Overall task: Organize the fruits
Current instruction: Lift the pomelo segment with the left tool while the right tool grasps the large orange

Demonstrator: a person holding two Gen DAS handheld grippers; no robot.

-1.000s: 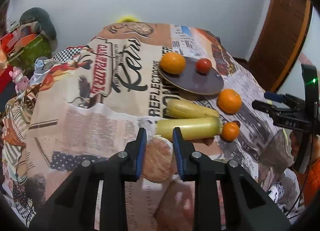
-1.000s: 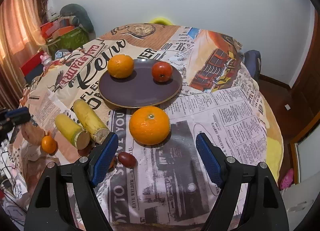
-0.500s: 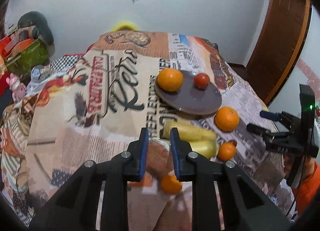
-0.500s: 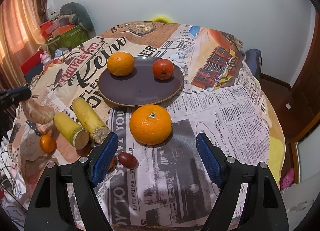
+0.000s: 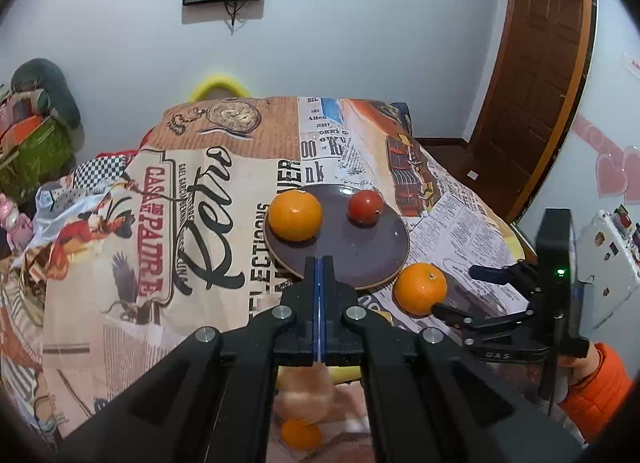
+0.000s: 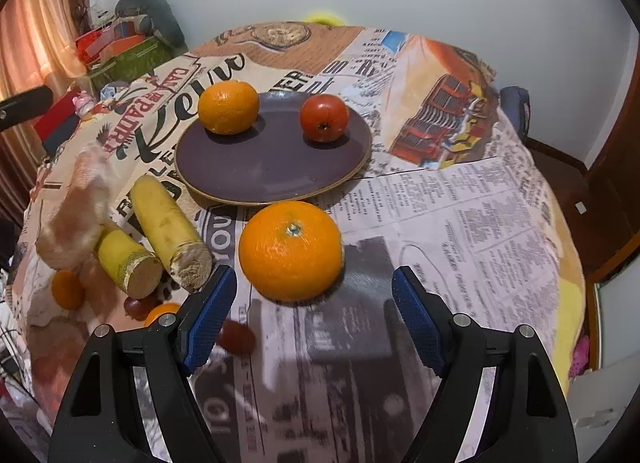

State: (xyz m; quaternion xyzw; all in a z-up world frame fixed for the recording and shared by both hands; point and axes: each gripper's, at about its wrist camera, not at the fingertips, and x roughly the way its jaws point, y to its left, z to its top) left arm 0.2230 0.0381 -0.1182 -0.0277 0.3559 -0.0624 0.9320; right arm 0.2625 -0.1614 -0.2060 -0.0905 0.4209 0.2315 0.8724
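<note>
L claw (image 5: 319, 263) fully closed, holds nothing. R claw (image 6: 314, 301) wide open, empty, near orange (image 6: 291, 251): whole, on counter (image 6: 460, 223).

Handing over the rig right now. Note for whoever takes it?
Left hand-held gripper: shut, nothing in it. Right hand-held gripper: open, just short of the large orange on the cloth.
Done: an orange and a tomato sit on the plate.
To do: large orange, two yellow pieces, a blurred tan item beside them, small orange, dark red fruit, all off the plate.
</note>
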